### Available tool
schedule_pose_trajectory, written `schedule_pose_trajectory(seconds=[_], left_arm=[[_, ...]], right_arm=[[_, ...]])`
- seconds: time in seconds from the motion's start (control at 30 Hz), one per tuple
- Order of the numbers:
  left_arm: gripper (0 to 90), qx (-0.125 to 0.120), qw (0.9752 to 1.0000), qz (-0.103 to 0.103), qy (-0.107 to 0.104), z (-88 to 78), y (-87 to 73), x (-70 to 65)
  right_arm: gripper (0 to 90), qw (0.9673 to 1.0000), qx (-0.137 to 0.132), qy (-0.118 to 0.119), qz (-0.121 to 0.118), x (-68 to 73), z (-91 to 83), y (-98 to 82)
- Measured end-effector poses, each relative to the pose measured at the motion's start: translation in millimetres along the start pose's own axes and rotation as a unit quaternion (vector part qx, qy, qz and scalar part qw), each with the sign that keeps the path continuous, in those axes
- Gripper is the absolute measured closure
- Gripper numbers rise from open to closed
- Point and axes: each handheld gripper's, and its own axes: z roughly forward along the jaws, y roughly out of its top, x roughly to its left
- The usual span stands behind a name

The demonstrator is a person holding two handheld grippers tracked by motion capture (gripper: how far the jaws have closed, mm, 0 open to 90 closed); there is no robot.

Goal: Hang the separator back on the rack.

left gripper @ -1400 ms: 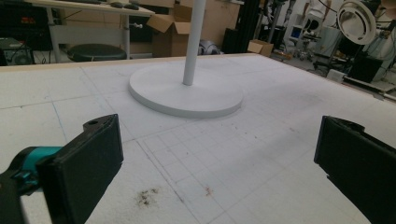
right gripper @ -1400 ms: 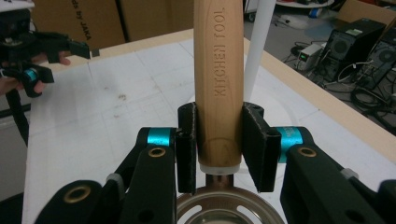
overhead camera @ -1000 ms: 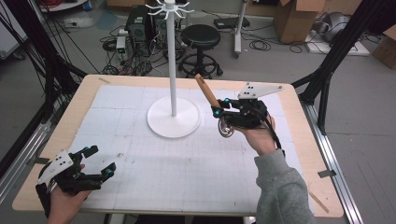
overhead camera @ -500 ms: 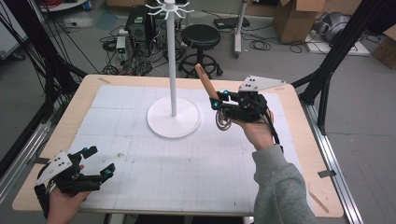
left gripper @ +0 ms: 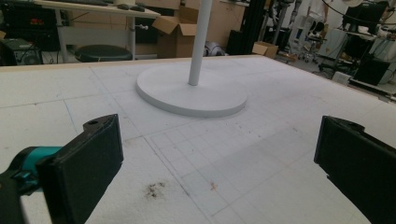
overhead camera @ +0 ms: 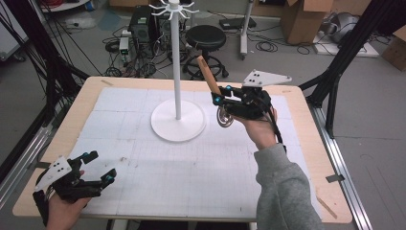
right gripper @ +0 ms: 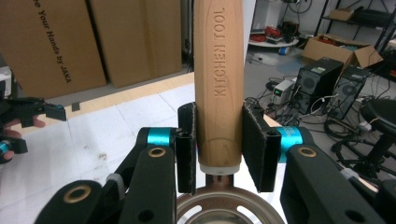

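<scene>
A: Start at the left. What is the left gripper (overhead camera: 98, 171) doing?

B: It sits low over the near left corner of the table (overhead camera: 306, 158), held in the person's left hand (overhead camera: 60, 211). In the left gripper view its jaws stand wide apart with nothing between them. The hand is cut off by the bottom edge of the high view, so the forearm cannot be seen.

A: And ahead of it?

B: The white stand (overhead camera: 178, 125), a round base with a thin pole (left gripper: 200, 42). In the left gripper view the pole runs out of the top of the frame. In the high view the hooks at its top are small and pale against the floor, hard to count.

A: Now the right side.

B: The right gripper (overhead camera: 221, 94) is raised above the table, just right of the stand's base and apart from it. Its jaws are clamped on the wooden handle (right gripper: 218, 84) of a kitchen tool (overhead camera: 216, 93), near the handle's lower end. The handle points up and leans toward the pole.

A: What kind of tool?

B: Cannot tell exactly. A round metal head (right gripper: 229, 210) hangs below the jaws, but the gripper body hides most of it and the frame cuts it off. The handle's top is also out of frame.
</scene>
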Motion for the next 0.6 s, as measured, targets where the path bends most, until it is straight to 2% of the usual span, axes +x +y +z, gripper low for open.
schedule_pose_trajectory(seconds=[0.6], left_arm=[[1.8, -0.003, 1.0000, -0.003, 0.000, -2.1, 0.0, 0.1]], right_arm=[[68.7, 0.9998, -0.012, -0.017, 0.003, -4.2, 2.1, 11.6]])
